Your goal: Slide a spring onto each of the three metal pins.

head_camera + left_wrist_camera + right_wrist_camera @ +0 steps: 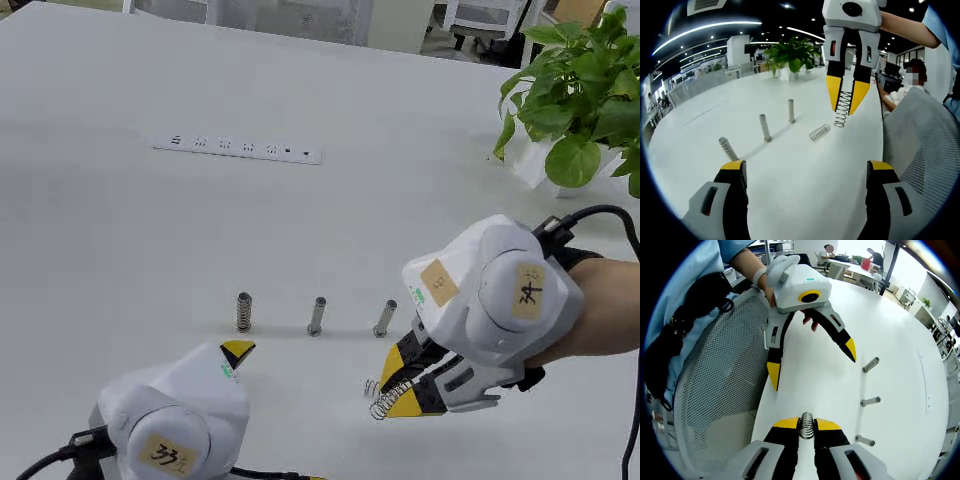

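Note:
Three metal pins stand in a row on the white table. The left pin (243, 312) carries a spring; the middle pin (317, 316) and the right pin (385, 318) are bare. My right gripper (397, 392) hovers just in front of the right pin, shut on a spring (806, 423) that hangs between its yellow tips. Another spring (820, 131) lies loose on the table beside it. My left gripper (806, 169) is open, holds nothing, and sits low near the spring-covered pin.
A white power strip (237, 148) lies further back on the table. A potted plant (575, 90) stands at the far right. A grey mesh chair (925, 150) is at the table's near edge, with people seated beyond.

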`<state>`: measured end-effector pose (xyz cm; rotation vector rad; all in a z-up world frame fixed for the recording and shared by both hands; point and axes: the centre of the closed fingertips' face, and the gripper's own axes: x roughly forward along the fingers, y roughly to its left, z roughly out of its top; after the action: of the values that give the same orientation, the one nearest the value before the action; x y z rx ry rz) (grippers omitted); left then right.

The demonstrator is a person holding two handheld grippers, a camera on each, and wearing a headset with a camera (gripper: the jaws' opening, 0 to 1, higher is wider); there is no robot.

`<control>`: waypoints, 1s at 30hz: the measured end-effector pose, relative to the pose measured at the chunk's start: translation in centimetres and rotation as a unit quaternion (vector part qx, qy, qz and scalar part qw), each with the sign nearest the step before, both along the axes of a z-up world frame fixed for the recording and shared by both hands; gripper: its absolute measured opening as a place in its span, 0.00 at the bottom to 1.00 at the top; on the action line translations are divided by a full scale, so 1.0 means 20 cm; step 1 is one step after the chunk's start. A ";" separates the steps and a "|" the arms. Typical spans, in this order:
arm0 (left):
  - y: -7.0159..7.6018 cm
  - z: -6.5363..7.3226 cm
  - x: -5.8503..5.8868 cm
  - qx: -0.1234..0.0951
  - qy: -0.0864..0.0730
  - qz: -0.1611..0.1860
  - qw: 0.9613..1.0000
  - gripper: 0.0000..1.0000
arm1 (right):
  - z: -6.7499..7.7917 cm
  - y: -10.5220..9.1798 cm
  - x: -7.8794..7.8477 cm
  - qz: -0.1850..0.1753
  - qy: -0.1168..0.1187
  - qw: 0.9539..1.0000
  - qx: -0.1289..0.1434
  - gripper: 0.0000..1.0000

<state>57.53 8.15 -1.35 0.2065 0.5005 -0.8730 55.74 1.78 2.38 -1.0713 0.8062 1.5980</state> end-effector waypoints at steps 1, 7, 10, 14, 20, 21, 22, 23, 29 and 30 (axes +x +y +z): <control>0.01 0.00 0.00 -0.004 0.006 0.009 1.000 0.99 | 0.00 0.00 0.01 0.002 -0.002 1.000 -0.001 0.08; 0.06 0.04 0.05 -0.019 0.001 0.043 0.999 0.99 | 0.02 0.02 0.06 0.002 -0.009 1.000 0.004 0.08; 0.10 0.04 0.07 -0.020 -0.001 0.057 0.998 0.99 | 0.02 0.04 0.09 0.004 -0.014 1.000 0.004 0.08; 0.15 0.06 0.09 -0.028 -0.004 0.081 0.996 0.99 | 0.05 0.07 0.15 0.009 -0.023 1.000 0.005 0.08; 0.23 0.05 0.14 -0.015 -0.012 0.115 0.993 0.98 | 0.05 0.12 0.23 0.016 -0.037 0.999 0.004 0.08; 0.25 0.06 0.15 -0.022 -0.013 0.123 0.992 0.98 | 0.06 0.14 0.24 0.016 -0.036 0.999 0.008 0.08; 0.26 0.07 0.16 -0.026 -0.014 0.128 0.991 0.98 | 0.06 0.15 0.25 0.018 -0.037 0.999 0.009 0.08; 0.27 0.08 0.16 -0.028 -0.014 0.134 0.991 0.98 | 0.07 0.15 0.26 0.023 -0.039 0.999 0.007 0.08; 0.32 0.08 0.18 -0.035 -0.015 0.156 0.987 0.98 | 0.08 0.19 0.31 0.039 -0.046 0.998 -0.001 0.08; 0.32 0.08 0.18 -0.035 -0.015 0.156 0.987 0.98 | 0.08 0.20 0.32 0.040 -0.047 0.998 -0.003 0.08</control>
<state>61.17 14.64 0.22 0.0736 0.4591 -0.5786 62.09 5.74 4.07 -1.1869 0.7148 1.6001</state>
